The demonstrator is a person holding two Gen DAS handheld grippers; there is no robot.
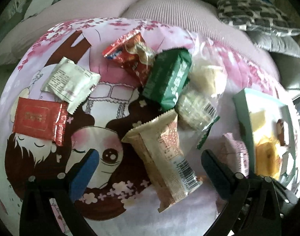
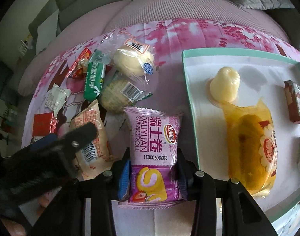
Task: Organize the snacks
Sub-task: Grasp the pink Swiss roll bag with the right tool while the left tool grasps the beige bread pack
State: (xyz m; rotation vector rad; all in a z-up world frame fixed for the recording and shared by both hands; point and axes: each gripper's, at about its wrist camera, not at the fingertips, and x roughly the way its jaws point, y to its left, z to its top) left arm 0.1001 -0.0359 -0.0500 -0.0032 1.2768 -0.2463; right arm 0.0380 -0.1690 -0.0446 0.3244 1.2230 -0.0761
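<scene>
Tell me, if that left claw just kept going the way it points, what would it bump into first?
Most likely the beige snack packet: it lies between the left claw's open fingers, straight ahead on the cartoon cloth. Depth is hard to judge through this lens, so take that as a best guess.

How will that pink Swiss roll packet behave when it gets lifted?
The pink Swiss roll packet is probably light and squashy: a puffy pillow wrapper. Its glossy film may slip, though the right fingers pinch its sides. The free end will likely droop.
</scene>
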